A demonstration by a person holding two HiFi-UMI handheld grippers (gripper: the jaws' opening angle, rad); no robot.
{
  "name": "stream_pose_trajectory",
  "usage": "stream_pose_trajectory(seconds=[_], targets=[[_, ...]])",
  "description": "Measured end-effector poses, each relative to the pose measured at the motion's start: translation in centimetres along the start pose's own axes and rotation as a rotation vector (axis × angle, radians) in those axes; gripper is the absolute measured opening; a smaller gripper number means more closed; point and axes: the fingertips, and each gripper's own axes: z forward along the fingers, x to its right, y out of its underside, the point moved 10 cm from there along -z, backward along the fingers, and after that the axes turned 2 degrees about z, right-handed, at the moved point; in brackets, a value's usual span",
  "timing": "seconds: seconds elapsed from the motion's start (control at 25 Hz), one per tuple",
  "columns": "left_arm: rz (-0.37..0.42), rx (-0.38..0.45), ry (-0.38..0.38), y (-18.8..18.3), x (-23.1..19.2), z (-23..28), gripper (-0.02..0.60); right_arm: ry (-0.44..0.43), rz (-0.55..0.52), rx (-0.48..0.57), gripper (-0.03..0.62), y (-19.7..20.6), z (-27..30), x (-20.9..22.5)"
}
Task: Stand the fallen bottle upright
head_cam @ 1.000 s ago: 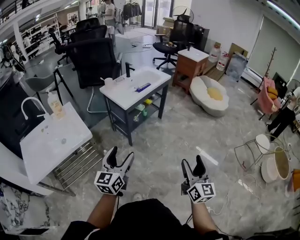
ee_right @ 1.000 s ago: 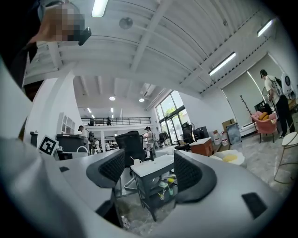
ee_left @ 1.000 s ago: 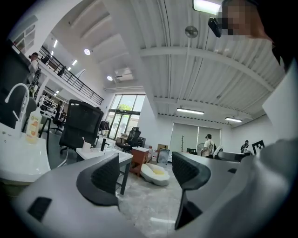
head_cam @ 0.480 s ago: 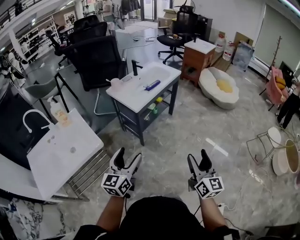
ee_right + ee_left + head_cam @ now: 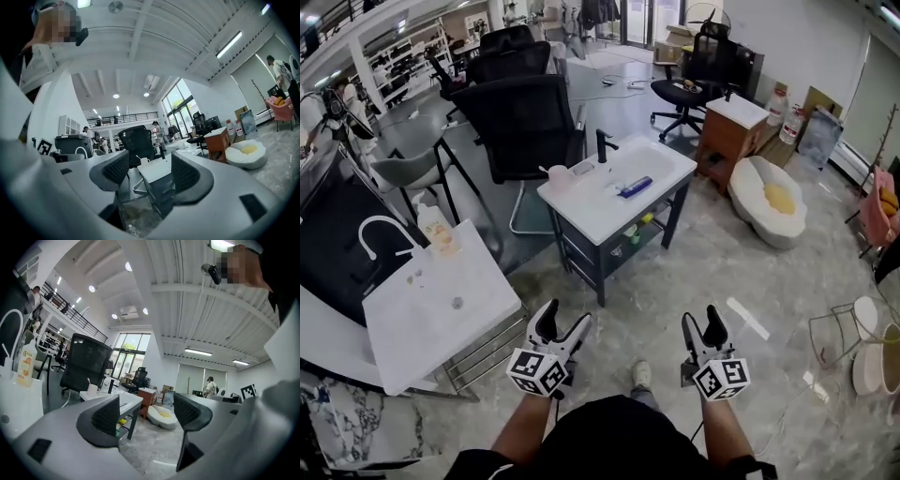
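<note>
A blue bottle [image 5: 635, 187] lies on its side on the white sink table [image 5: 581, 214], right of the basin and well ahead of me. My left gripper [image 5: 564, 322] is held level over the floor, open, with nothing between its jaws; the left gripper view shows that gripper [image 5: 147, 416] aimed toward the sink table [image 5: 125, 401]. My right gripper [image 5: 703, 323] is level beside it, open and empty. Its jaws have just been closing a little. In the right gripper view this gripper [image 5: 145, 171] faces the sink table [image 5: 157, 169].
A black faucet [image 5: 602, 145] and a white cup [image 5: 558, 175] stand on the sink table. Black office chairs [image 5: 520, 117] stand behind it. A second white table [image 5: 431, 305] at the left carries an upright orange-labelled bottle [image 5: 439, 228]. A wooden cabinet [image 5: 727, 136] and a round white cushion [image 5: 773, 202] are at the right.
The person has walked forward: the sink table and the left white table now sit nearer and lower in the head view. Both grippers travelled along, still level and empty.
</note>
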Motion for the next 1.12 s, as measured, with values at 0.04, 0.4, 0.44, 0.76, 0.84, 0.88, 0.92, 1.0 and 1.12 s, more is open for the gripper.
stream_pose_trajectory(seconds=[0.04,0.4,0.44,0.76,0.84,0.88,0.92,1.0,1.12], targets=[[0.001,0.003,-0.008,-0.2,-0.2,0.6,0.359,-0.017,-0.002,-0.005,0.293,-0.1,1.2,0.4],[0.03,0.031,-0.074,-1.7,-1.4,8.1,0.359,-0.144,-0.014,-0.019,0.281,-1.9,10.8,5.5],[0.031,0.034,-0.075,-1.8,-1.4,9.1,0.359,-0.151,-0.02,-0.016,0.276,-2.2,11.4,6.3],[0.056,0.047,-0.087,-1.6,0.2,17.2,0.359,-0.134,0.005,-0.012,0.264,-4.2,14.4,13.6],[0.071,0.058,-0.09,-1.6,0.5,18.5,0.359,-0.14,0.005,-0.013,0.264,-4.6,14.8,14.7],[0.08,0.063,-0.092,-1.5,0.8,19.1,0.359,-0.145,-0.002,-0.014,0.264,-4.7,14.9,15.2],[0.086,0.064,-0.092,-1.3,1.0,19.7,0.359,-0.147,-0.01,-0.017,0.264,-4.8,15.1,15.8],[0.09,0.054,-0.09,-1.0,1.3,20.9,0.359,-0.146,-0.016,-0.026,0.264,-4.9,15.5,16.8],[0.095,0.022,-0.079,-0.8,1.2,22.3,0.359,-0.142,0.0,-0.025,0.264,-4.7,16.3,17.8]])
